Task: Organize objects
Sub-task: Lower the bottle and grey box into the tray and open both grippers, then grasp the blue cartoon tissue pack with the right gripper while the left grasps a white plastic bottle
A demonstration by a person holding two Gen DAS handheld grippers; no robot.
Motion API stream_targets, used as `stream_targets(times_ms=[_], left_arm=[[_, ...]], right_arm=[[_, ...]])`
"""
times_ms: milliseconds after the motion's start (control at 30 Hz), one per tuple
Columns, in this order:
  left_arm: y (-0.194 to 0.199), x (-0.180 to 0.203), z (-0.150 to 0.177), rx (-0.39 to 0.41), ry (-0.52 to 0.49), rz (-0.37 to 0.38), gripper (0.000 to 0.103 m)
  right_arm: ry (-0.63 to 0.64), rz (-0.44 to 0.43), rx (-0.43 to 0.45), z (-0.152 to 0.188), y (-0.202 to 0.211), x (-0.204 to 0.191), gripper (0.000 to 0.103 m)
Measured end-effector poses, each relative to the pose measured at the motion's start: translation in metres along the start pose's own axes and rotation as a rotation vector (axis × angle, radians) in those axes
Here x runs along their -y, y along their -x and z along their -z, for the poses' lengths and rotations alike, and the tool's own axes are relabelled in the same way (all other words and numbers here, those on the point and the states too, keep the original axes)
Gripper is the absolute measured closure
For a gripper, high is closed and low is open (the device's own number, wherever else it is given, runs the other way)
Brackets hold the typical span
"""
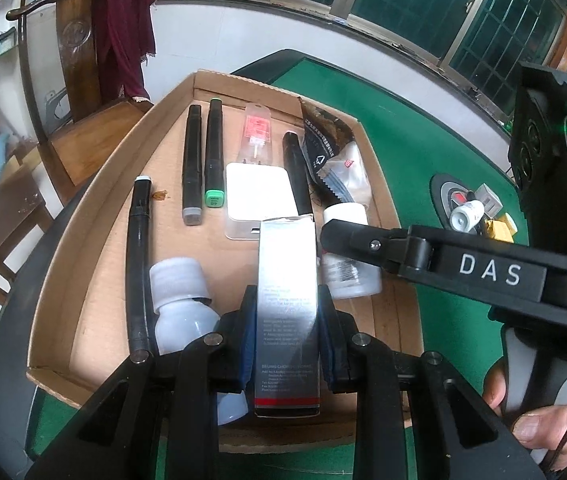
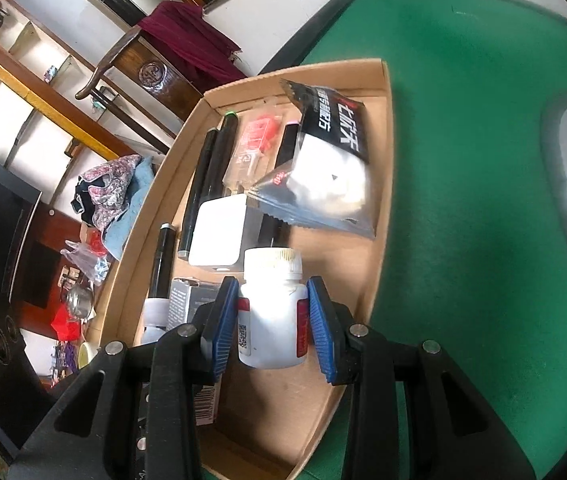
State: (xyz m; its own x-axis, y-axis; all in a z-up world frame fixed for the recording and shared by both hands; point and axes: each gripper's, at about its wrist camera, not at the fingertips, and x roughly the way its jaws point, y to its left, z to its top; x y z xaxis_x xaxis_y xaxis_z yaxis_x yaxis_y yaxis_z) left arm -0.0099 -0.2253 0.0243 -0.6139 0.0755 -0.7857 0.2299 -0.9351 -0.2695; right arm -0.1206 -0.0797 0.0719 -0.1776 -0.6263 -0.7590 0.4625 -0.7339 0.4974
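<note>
Where the cardboard tray (image 1: 95,216) sits on the green table (image 1: 423,152), contents are as follows. Left claw (image 1: 285,340): clenched on a silver carton (image 1: 287,300), blue pads pressed to both long sides, the carton lying lengthwise toward 12 o'clock. Right claw (image 2: 269,320): blue pads just beside, possibly touching, a white pill bottle (image 2: 271,312) with red-and-white label, cap toward 12 o'clock; firm grip cannot be told. At the carton's 9 o'clock in the left view: translucent white bottle (image 1: 181,300), then a long black pen (image 1: 139,248). At 12 o'clock: white power adapter (image 1: 259,196). Beyond it, two black markers (image 1: 192,164), one green-capped, a clear blister pack (image 1: 257,132), and a black-and-white snack packet (image 1: 331,152). Outside the tray, at 3 o'clock: small white bottle (image 1: 466,216) on a round grey panel (image 1: 441,196).
</note>
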Motion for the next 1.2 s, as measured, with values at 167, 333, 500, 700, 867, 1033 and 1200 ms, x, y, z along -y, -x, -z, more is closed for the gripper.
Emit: stream_targets(times_ms=[167,333,500,700,867,1033,1200], left_arm=[[0.000,-0.001,-0.002,-0.003,0.008,-0.007,0.080],[0.000,-0.002,-0.002,-0.009,0.018,-0.012,0.079],[0.000,-0.001,-0.003,-0.018,0.028,-0.010,0.078],[0.014,-0.001,-0.007,0.025,0.047,-0.012,0.064],[0.029,0.008,-0.010,0.060,0.047,-0.001,0.064],[0.033,0.040,-0.007,0.061,-0.017,0.025,0.064],[0.027,0.085,-0.004,0.031,-0.108,0.070,0.060]], right_arm=[[0.016,0.014,0.001,0.000,0.000,-0.002,0.070],[0.006,0.000,0.000,0.000,0.004,0.000,0.070],[0.006,-0.017,0.001,0.001,0.010,0.001,0.070],[0.001,-0.037,0.024,0.002,0.025,0.003,0.070],[-0.009,-0.064,0.046,0.011,0.046,0.012,0.069],[-0.031,-0.076,0.078,0.023,0.076,0.033,0.069],[-0.053,-0.051,0.111,0.037,0.106,0.064,0.068]])
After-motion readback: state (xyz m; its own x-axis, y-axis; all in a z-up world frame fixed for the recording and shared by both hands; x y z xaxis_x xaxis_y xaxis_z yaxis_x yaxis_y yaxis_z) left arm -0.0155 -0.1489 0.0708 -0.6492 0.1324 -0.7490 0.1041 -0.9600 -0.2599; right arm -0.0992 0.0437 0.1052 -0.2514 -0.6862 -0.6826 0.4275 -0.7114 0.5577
